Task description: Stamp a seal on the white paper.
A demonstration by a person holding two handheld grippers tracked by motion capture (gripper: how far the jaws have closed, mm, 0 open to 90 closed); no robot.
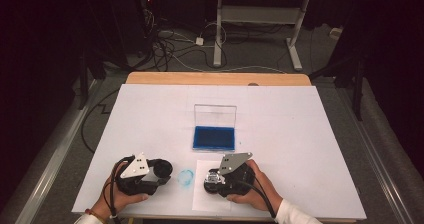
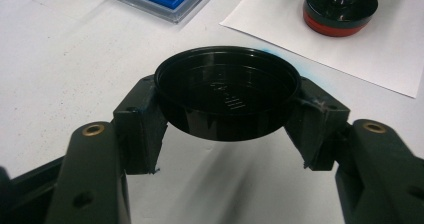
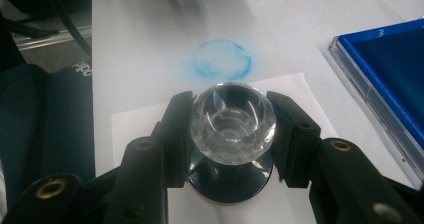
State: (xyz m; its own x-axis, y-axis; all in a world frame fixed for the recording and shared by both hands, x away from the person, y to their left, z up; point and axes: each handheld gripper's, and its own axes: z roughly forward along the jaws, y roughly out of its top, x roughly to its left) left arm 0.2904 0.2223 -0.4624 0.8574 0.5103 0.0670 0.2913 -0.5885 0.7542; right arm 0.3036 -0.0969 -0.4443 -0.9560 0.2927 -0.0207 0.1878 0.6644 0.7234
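The right gripper's fingers (image 3: 175, 134) pinch the faceted clear knob (image 3: 233, 121) of a stamp (image 1: 214, 180) that stands on the paper sheet (image 3: 145, 119) on the worktop (image 1: 300, 134). The knob looks hard and slippery, so a grip across its widest girth seems safest. The left gripper's fingers (image 2: 140, 124) clamp the light, stiff black cap (image 2: 227, 91) by its rim, near a blue ink ring (image 3: 222, 60) and the open ink pad (image 1: 214, 138).

Glossy black plastic on the round cap (image 2: 227, 91), its smooth inside catching the light, and clear faceted glass or plastic on the stamp handle (image 3: 233, 121), shiny as crystal. White matt paper sheet (image 3: 150, 121) lies on the smooth white desk (image 1: 150, 119); the ink pad (image 1: 214, 137) looks like soft blue felt in a clear plastic case.
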